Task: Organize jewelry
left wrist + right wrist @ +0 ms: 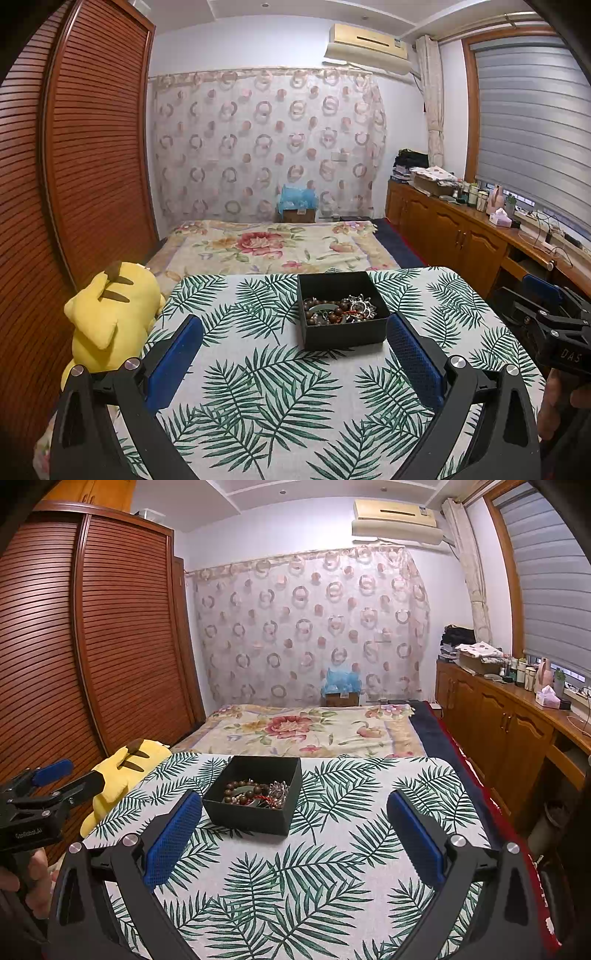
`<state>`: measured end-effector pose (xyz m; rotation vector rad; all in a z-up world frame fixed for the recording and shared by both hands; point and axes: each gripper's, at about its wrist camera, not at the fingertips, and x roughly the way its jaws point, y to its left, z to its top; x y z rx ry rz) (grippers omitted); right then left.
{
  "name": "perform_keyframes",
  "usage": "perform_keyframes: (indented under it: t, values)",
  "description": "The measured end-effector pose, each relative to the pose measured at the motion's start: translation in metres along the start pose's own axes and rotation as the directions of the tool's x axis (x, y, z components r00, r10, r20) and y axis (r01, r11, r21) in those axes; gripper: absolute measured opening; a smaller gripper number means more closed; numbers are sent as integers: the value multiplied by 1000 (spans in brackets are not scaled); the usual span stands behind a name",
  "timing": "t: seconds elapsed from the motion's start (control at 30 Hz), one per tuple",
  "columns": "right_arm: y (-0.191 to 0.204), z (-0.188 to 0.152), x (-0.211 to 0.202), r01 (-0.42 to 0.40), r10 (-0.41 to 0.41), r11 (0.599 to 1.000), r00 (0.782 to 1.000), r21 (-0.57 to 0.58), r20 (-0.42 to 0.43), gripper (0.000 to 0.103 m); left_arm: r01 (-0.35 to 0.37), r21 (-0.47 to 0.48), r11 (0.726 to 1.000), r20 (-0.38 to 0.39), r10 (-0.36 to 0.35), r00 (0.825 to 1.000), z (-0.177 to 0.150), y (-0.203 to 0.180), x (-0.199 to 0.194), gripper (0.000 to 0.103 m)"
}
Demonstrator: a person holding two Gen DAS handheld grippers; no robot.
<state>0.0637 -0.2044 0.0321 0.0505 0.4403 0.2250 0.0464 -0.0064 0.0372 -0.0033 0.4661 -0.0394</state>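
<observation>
A black open box (341,330) stands on the leaf-print table (258,387) and holds a tangle of jewelry (340,309): brown bead bracelets, a pale bangle and silver chains. My left gripper (295,326) is open and empty, hovering above the table just short of the box. In the right wrist view the box (247,814) with the jewelry (255,793) sits ahead and left. My right gripper (294,805) is open and empty, held back from the box, right of it. The other gripper shows at each view's edge: the right one (546,314) and the left one (44,775).
A yellow plush toy (107,314) lies at the table's left edge. A bed with a floral cover (269,243) is behind the table. A wooden wardrobe (74,166) stands on the left, low cabinets (461,232) with clutter on the right.
</observation>
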Motion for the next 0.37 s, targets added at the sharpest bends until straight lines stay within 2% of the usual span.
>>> perform_keyframes:
  t: [0.37]
  values:
    - [-1,1,-2,0,0,1000,1000,2,7,101,-2,4,1000,4,2,1000,3,-1,0,96]
